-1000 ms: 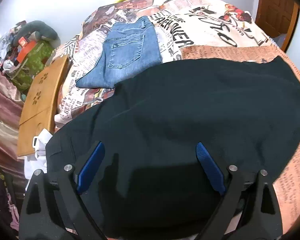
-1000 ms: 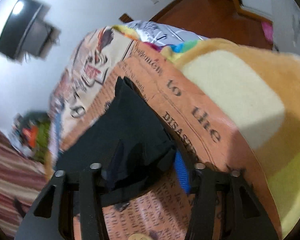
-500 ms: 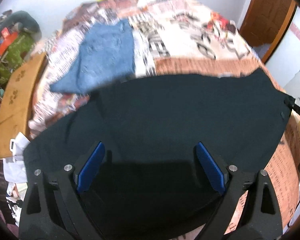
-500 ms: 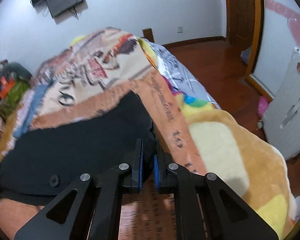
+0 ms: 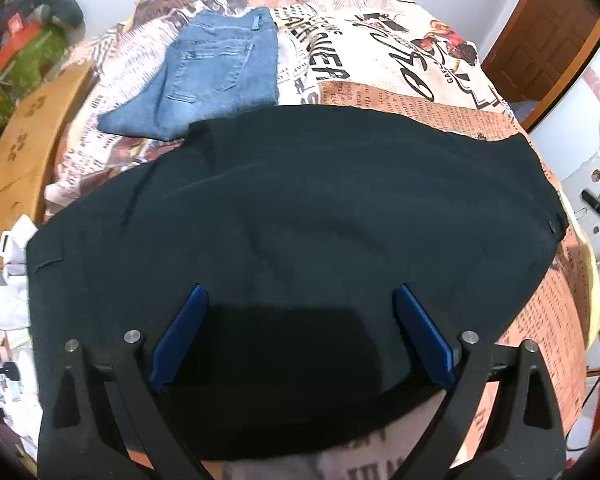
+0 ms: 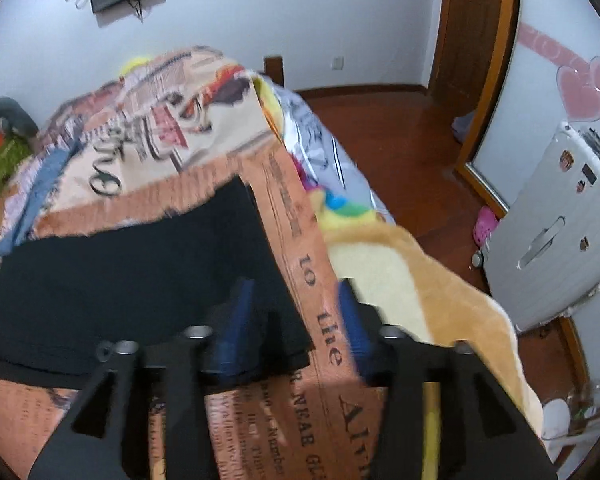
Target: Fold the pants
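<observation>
Two views differ: only the left shows folded blue jeans (image 5: 220, 68) beyond the black pants (image 5: 300, 208) on the bed (image 5: 380, 60). Left gripper (image 5: 300, 328) tilts steeply down, jaws apart above the pants. Right gripper (image 6: 296, 316) is opening, the pants' corner between its jaws, unpressed.
</observation>
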Available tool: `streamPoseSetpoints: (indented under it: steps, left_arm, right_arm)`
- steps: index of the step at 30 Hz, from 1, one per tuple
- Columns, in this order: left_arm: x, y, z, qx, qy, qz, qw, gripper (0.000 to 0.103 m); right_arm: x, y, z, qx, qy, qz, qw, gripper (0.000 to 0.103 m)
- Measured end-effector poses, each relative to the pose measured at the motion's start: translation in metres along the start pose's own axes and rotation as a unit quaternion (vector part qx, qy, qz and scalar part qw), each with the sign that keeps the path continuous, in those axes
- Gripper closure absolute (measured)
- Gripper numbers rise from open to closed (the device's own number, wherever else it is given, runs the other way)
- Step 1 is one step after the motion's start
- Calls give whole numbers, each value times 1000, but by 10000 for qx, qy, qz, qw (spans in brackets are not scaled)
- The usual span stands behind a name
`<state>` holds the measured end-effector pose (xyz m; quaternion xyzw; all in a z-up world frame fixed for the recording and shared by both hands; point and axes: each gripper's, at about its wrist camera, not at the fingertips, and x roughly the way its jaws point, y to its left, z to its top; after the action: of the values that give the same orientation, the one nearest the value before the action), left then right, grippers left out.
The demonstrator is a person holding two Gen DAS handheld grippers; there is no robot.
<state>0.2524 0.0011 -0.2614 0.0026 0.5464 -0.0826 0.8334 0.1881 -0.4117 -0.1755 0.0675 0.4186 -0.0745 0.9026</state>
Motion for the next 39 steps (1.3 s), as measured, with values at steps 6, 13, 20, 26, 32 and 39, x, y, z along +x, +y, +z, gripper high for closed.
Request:
streamPoseSetpoints:
  steps: [6,13,20,26,32,39]
  left_arm:
    - [-30,28,-10,-176,-376,308,9987,7]
    - [-66,119,-22,-1267,-723,816,9859,7]
    - [-58,188,-57,-2221,-495,800,9705,7]
    - [0,183,-78,-1602,433,1243,9783,6]
    - [5,195,-97,-1456,399,1304,9799,0]
    - [-14,181,-81,-1307,327,1428,9805,0]
  right_arm:
    - [-22,42,11,-332,-173,570,9977,43]
    - [-26,117,16,-901,-235,1255,9877,38]
    - [-8,190,2,-1455,342,2109,9660,34]
    - [27,227,-28,-1794,1399,2535,9402,34]
    - [29,223,-40,-2111,1651,2517,9300,34]
    - [19,211,-41,-2191,1641,2447,9301,34]
